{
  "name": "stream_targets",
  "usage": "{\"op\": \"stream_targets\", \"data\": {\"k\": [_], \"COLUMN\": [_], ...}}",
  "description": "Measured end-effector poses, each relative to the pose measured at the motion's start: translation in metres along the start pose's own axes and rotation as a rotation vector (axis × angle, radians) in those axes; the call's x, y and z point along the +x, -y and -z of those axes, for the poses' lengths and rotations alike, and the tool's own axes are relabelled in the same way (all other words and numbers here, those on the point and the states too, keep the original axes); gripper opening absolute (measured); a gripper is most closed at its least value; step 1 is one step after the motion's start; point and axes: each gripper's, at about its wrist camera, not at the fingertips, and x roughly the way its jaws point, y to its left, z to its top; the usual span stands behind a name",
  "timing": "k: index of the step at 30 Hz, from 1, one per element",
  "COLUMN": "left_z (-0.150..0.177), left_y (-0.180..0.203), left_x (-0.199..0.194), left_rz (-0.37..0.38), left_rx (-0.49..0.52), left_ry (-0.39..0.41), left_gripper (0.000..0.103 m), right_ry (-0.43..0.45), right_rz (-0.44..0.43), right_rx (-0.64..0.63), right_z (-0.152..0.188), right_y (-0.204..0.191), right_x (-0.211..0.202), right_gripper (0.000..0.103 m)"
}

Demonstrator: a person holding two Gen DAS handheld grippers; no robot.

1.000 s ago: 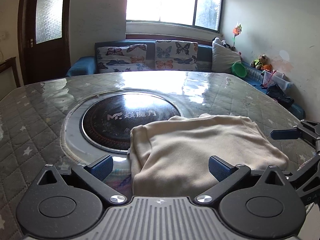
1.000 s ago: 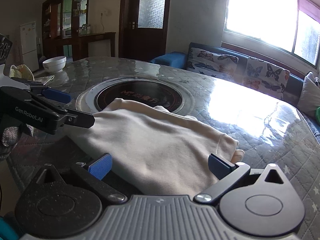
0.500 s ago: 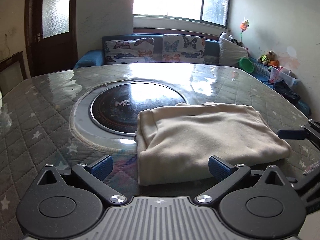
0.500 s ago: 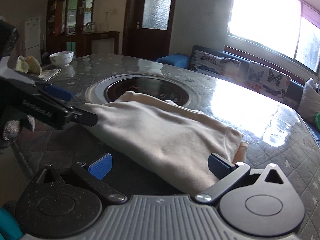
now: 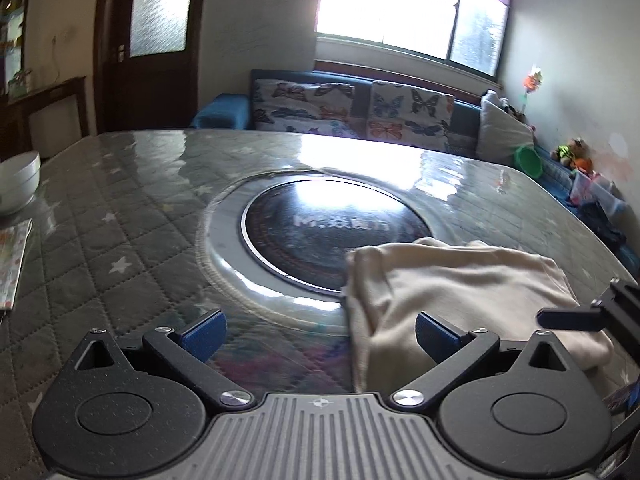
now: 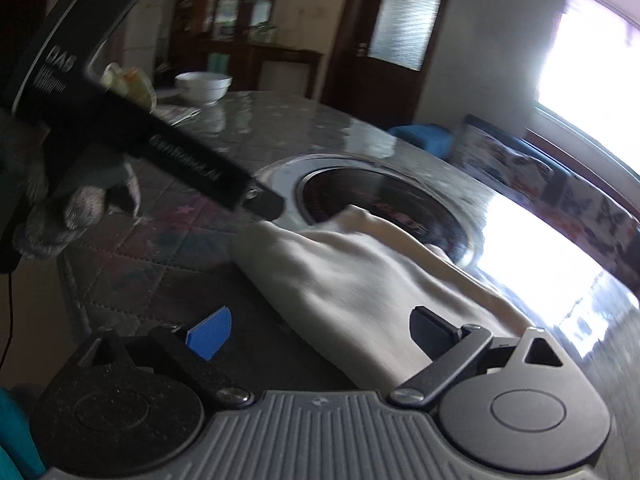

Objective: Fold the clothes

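A folded cream garment (image 5: pixel 460 280) lies on the quilt-patterned table, partly over the dark round hotplate (image 5: pixel 336 232). It also shows in the right wrist view (image 6: pixel 360 280). My left gripper (image 5: pixel 320 330) is open and empty, above the table just left of the garment's near left corner. My right gripper (image 6: pixel 320 330) is open and empty, close over the garment's near edge. The right gripper's finger shows at the right edge of the left wrist view (image 5: pixel 572 314). The left gripper's body crosses the right wrist view (image 6: pixel 180 160), held by a gloved hand.
A white bowl (image 6: pixel 204 84) and papers (image 5: pixel 12 256) sit at the table's left side. A sofa with butterfly cushions (image 5: pixel 352 108) stands behind the table under a bright window. A dark door (image 5: pixel 148 40) is at the back left.
Both grippers have pulled back and swung left off the garment. The left gripper's view now centres on the hotplate, and the garment lies further right in it.
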Motion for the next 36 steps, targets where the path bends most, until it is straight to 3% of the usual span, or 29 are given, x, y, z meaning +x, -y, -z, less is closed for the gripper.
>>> {"op": "stream_targets", "data": {"k": [4, 10, 15, 17, 21, 28, 36], "left_z": [-0.004, -0.012, -0.017, -0.018, -0.019, -0.019, -0.015], "left_y": [-0.012, -0.025, -0.030, -0.032, -0.034, -0.036, -0.025], "left_x": [0.001, 0.006, 0.016, 0.020, 0.029, 0.045, 0.070], "left_rz": [0.013, 0.058, 0.124, 0.152, 0.205, 0.286, 0.367], "left_rx": [-0.049, -0.138, -0.241, -0.286, -0.377, -0.520, -0.651], "left_ry": [-0.009, -0.033, -0.067, -0.082, -0.110, -0.179, -0.270], "left_gripper": [0.099, 0.097, 0.097, 0.097, 0.098, 0.098, 0.097], "right_ry": [-0.015, -0.051, -0.070, -0.066, -0.042, 0.018, 0.070], "right_rz": [-0.028, -0.037, -0.047, -0.056, -0.095, -0.190, -0.220], "right_rx": [-0.088, -0.171, -0.167, -0.149, -0.032, 0.251, 0.318], "right_z": [-0.010, -0.022, -0.029, -0.030, -0.032, -0.033, -0.026], "right_y": [-0.012, -0.025, -0.025, -0.021, -0.002, 0.042, 0.055], "right_x": [0.017, 0.041, 0.052, 0.052, 0.048, 0.031, 0.014], "right_gripper": [0.089, 0.073, 0.044, 0.038, 0.019, 0.015, 0.015]}}
